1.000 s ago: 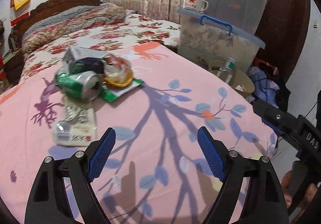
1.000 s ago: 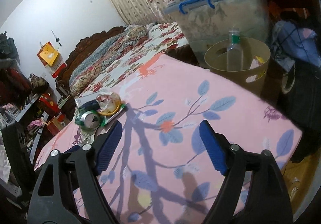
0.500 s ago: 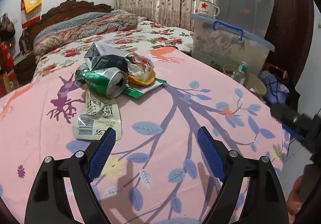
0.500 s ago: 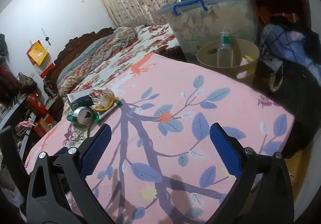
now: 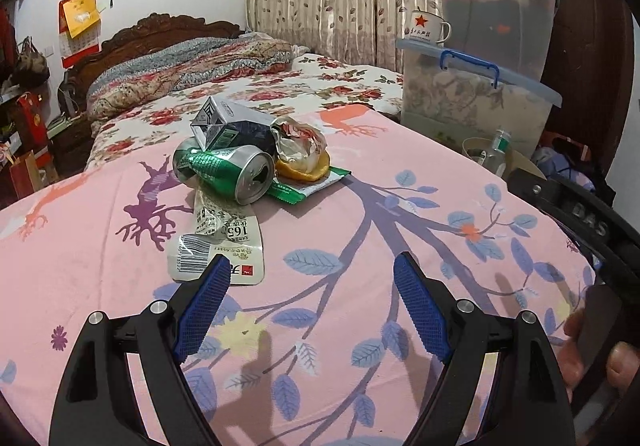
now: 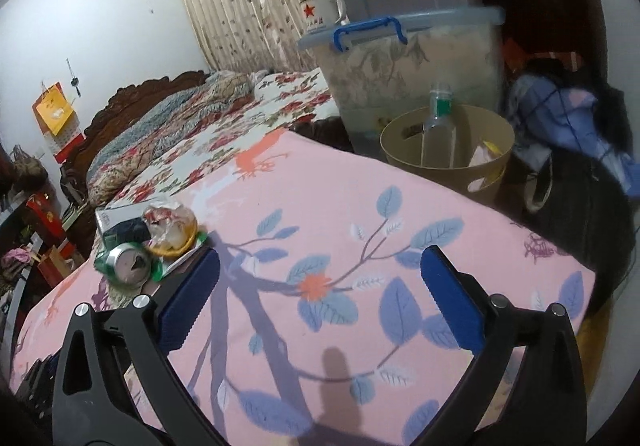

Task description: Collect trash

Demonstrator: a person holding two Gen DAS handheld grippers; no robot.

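Note:
A pile of trash lies on the pink bedcover (image 5: 360,246): a crushed green can (image 5: 228,172), a grey carton (image 5: 228,124), a crumpled wrapper on an orange lid (image 5: 300,154), a green packet (image 5: 308,186) and a flat white printed wrapper (image 5: 220,242). My left gripper (image 5: 312,286) is open and empty, just in front of the white wrapper. My right gripper (image 6: 320,278) is open and empty, to the right of the pile, with the can (image 6: 126,266) by its left finger. A tan bin (image 6: 448,154) with a plastic bottle (image 6: 438,134) stands beyond the bed edge.
Stacked clear storage tubs (image 6: 404,58) with a star mug (image 6: 320,12) stand behind the bin. Dark clothes and a bag (image 6: 572,150) lie right of the bin. A floral bed (image 5: 240,86) with a carved headboard lies behind the pile.
The left gripper has swung toward the trash pile, which now sits nearer and more central. The right gripper has opened wider and shifted slightly, with the bin nearer the centre.

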